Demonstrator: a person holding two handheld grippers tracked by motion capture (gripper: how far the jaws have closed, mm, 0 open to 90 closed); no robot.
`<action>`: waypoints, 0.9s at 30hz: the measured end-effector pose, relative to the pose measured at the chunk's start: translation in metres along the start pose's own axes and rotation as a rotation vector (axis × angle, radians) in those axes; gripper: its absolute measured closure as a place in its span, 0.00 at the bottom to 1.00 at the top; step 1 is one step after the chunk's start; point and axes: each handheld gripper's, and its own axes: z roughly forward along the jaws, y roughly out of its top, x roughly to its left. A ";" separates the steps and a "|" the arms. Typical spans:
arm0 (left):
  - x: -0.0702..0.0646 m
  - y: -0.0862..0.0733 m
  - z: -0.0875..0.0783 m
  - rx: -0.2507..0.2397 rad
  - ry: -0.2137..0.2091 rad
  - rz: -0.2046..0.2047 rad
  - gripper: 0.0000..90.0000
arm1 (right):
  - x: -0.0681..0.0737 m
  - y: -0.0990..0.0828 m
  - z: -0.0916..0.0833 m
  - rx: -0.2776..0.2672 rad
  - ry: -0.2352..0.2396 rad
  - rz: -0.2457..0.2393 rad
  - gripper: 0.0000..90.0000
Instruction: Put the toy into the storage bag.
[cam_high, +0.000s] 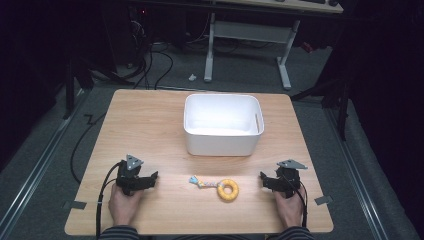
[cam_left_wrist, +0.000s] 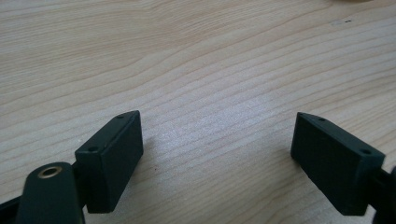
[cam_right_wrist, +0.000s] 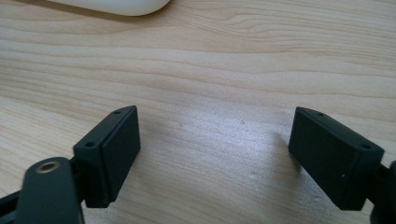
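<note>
The yellow ring toy (cam_high: 227, 190) is lying flat on the worktop (cam_high: 150, 125), near the front edge, with its little knotted rope tail (cam_high: 201, 183) sticking out toward nine o'clock. It is sitting between the two grippers, a bit closer to the right one. The white bin (cam_high: 222, 125) is standing behind it, toward twelve o'clock, with nothing to be seen inside, so it looks like the place where the toy is meant to go.

The left gripper (cam_high: 150, 178) is resting at about eight o'clock on the worktop and the right gripper (cam_high: 264, 178) at about four o'clock. Each one is being held by a hand (cam_high: 123, 202) low on the wood and pointing in toward the middle. It looks like a waiting pose, with the toy kept within easy reach of either side.

Both pairs of jaws are standing wide apart with nothing between them. The left gripper view (cam_left_wrist: 217, 140) is showing this well: just bare wood grain in the gap. The right gripper view (cam_right_wrist: 215, 140) is showing the same, plus the rounded bottom corner of the bin at its top edge.

The high view is showing the whole layout, toy and bin and both hands, but the jaws are small there. The two gripper views are showing the jaws big and clear
</note>
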 end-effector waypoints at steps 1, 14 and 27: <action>0.000 0.000 0.000 0.000 0.000 0.000 0.19 | 0.000 0.000 0.000 0.000 0.000 -0.001 0.19; 0.000 0.000 0.000 0.000 0.000 0.000 0.19 | 0.000 0.000 0.000 0.002 0.003 -0.008 0.18; 0.000 -0.001 -0.001 0.000 -0.001 -0.001 0.19 | 0.001 0.000 -0.001 -0.002 0.008 -0.017 0.21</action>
